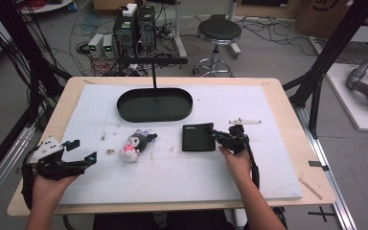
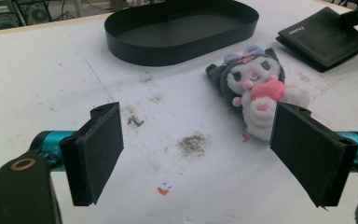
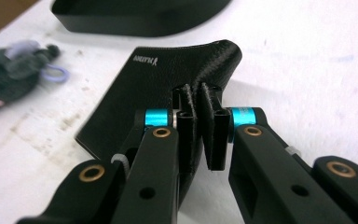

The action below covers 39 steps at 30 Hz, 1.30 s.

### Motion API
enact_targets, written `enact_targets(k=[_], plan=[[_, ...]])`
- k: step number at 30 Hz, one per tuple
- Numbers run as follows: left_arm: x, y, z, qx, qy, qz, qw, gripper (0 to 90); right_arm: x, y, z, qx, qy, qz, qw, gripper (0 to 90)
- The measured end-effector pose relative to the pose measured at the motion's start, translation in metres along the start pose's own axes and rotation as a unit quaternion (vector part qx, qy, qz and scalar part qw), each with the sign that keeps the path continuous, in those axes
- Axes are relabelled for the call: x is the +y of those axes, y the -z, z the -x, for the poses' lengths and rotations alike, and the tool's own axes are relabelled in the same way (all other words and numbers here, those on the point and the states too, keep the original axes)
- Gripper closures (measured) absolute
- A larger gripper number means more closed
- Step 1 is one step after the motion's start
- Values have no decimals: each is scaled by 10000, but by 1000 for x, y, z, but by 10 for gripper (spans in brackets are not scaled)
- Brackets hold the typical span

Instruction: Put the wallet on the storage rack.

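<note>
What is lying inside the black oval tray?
The black oval tray looks empty: its dark floor is bare. The near wall hides a strip of the floor just behind it, so that strip cannot be checked.

A lab or workshop: beyond the grippers' table [image 1: 278,103] stand computer towers [image 1: 135,28] amid tangled cables [image 1: 91,28] on a bare floor, a round stool [image 1: 219,32], and black metal frame posts [image 1: 323,62].
</note>
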<state>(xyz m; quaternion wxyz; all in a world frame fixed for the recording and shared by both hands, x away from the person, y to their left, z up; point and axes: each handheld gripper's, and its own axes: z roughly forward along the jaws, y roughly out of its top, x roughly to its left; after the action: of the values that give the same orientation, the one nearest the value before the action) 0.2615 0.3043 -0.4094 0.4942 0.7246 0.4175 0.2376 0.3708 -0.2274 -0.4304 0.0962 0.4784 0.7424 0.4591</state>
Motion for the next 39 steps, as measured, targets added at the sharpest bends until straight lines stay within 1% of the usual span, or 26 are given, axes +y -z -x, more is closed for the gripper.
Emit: enact_targets(k=[2,5,7,8,11,12,15,18,21,23,27,28,29,31,32,33,39], plan=[[1,0,1,-8,6,9,10000,172,6,4,-3,28,57,112,9999,866],[2,1,2,-23,-21,26,10000,171,15,5,-7,106,69,174,9998,867],[3,1,3,-28,-23,34,10000,171,20,3,-10,183,16,207,9996,867],[3,1,2,-32,-22,34,10000,171,27,2,-14,242,-10,234,9994,868],[3,1,2,-39,-15,34,10000,171,38,2,-18,316,-4,291,9991,869],[3,1,2,-44,-15,31,10000,171,38,2,-18,316,-4,291,9991,869],[3,1,2,-48,-17,42,10000,171,50,2,-22,382,-20,371,9986,870],[4,1,2,-49,-32,52,10000,171,61,1,-24,463,-108,447,9979,870],[4,1,2,-46,-33,57,10000,171,72,1,-27,541,-137,509,9971,871],[4,1,2,-46,-11,69,10000,171,80,0,-29,546,-97,581,9968,871],[4,1,2,-52,-11,54,10000,171,94,-1,-33,598,-120,653,9960,871],[4,1,2,-57,-22,48,10000,171,100,-2,-34,596,-114,679,9958,870],[4,1,2,-59,-24,44,10000,171,100,-2,-34,596,-114,679,9958,870],[4,-1,3,-57,-36,30,10000,171,108,-6,-38,576,-111,679,9960,870],[3,-2,3,-61,-45,18,10000,171,115,-10,-41,571,-53,672,9961,870],[3,-3,4,-73,-51,4,10000,171,115,-10,-41,571,-53,672,9961,870],[3,-5,6,-98,-78,-19,9999,171,134,-24,-51,588,-22,680,9959,870]])
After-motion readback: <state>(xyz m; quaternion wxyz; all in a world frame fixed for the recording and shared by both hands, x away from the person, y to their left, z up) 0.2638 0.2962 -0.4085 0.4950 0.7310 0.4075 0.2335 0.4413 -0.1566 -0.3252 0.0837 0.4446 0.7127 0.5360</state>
